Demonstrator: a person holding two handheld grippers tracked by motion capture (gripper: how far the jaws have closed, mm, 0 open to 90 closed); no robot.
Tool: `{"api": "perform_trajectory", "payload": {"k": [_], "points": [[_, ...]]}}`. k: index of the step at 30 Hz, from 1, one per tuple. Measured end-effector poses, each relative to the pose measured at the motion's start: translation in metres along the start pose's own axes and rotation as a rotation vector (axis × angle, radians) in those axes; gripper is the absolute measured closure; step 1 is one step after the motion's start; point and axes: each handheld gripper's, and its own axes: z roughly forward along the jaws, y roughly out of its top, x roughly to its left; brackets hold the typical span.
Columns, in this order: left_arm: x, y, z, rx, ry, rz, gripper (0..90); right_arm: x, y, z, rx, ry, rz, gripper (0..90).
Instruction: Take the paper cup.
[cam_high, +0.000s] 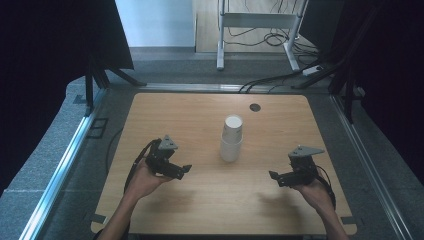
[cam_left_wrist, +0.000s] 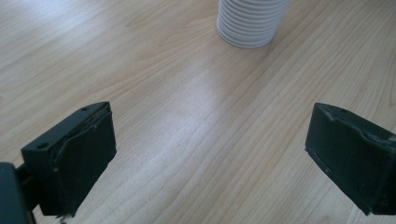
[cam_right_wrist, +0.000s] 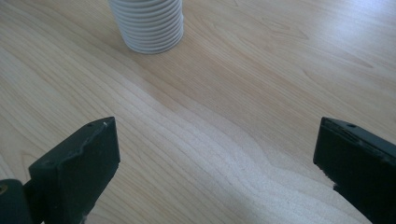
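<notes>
Both ur tools, left tool (cam_high: 186, 168) & right tool (cam_high: 273, 175), are wide apart w/ nothing held. Cup stack (cam_high: 231, 138) sits untouched mid bench (cam_high: 200, 200), so prob grab it next.

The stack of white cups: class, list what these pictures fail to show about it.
- How many cups: in the high view the stack of white cups is too small to count.
- Its top: cut off by the upper edge in the left gripper view and the right gripper view.
- Its contents: too small to tell.
</notes>
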Motion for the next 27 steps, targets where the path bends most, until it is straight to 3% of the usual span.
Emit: {"api": "perform_trajectory", "payload": {"k": [11, 27], "points": [[0.006, 0.018, -0.003, -0.020, -0.027, 0.009, 2.7, -0.002, 0.017, -0.003, 0.010, 0.032, -0.023, 0.5], [0.003, 0.046, 0.007, -0.018, -0.054, 0.073, 3.2, 0.000, 0.052, -0.005, 0.025, 0.078, -0.084, 0.2]]}}
